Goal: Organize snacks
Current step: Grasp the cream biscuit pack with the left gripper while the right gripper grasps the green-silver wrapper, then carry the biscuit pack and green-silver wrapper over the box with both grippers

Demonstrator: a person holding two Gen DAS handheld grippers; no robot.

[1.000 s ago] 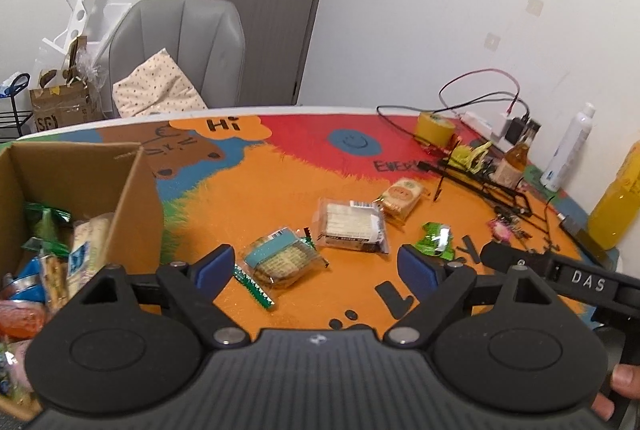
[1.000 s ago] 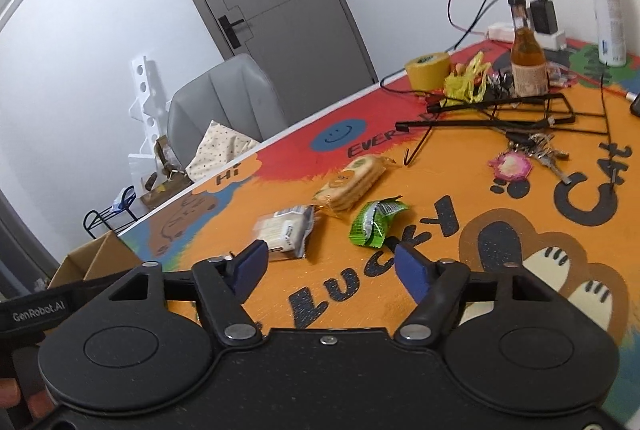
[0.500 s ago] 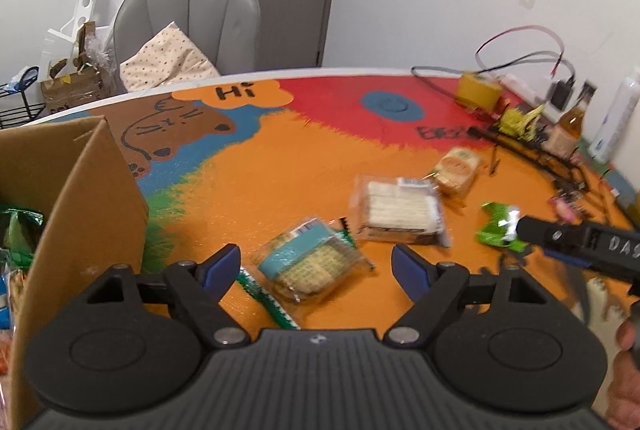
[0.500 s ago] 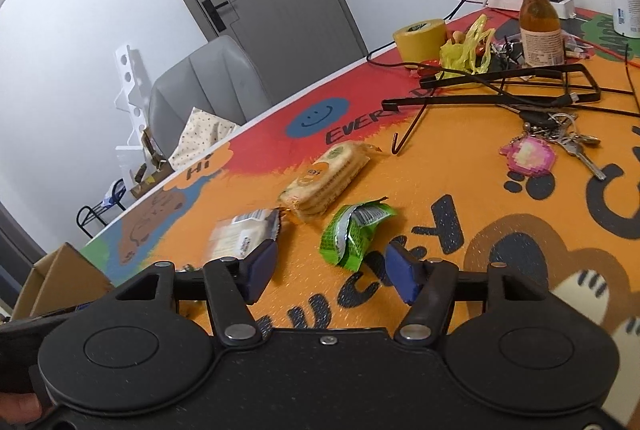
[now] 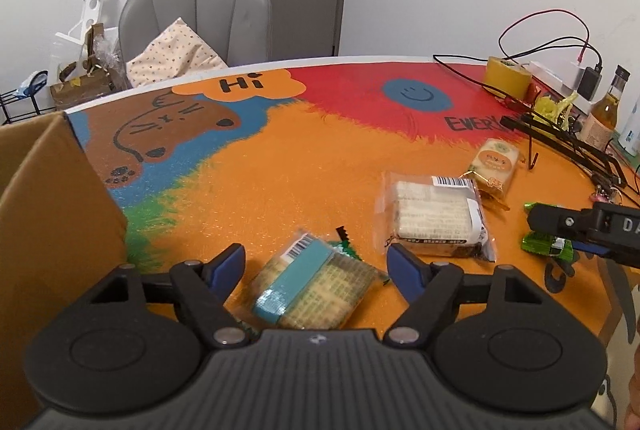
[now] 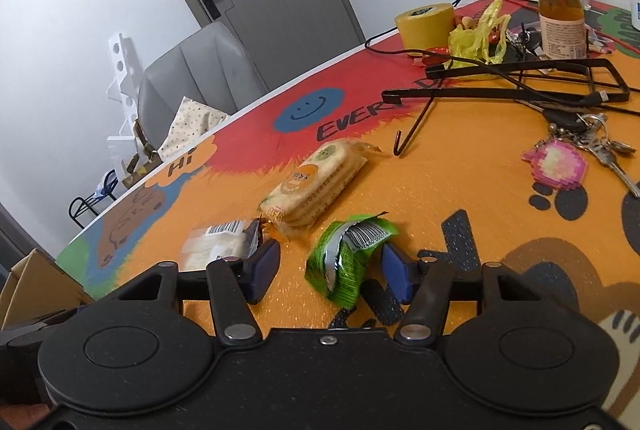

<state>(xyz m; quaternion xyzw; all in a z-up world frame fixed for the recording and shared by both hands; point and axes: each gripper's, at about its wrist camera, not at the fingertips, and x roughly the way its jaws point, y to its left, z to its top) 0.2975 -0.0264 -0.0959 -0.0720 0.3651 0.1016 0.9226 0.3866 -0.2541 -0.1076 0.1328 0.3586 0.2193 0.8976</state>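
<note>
Snacks now sit between both closing grippers: teal packet (image 5: pixel 316 286), green wrapper (image 6: pixel 348 262).

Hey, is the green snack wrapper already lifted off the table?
No, the green snack wrapper lies on the table, between the closing jaws of the right tool.

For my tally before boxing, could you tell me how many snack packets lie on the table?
4: a teal-labelled packet between the left gripper's closing jaws, a clear-wrapped packet beside it, an orange-labelled cracker pack farther back, and a green packet between the right gripper's closing jaws. Others may be hidden.
</note>
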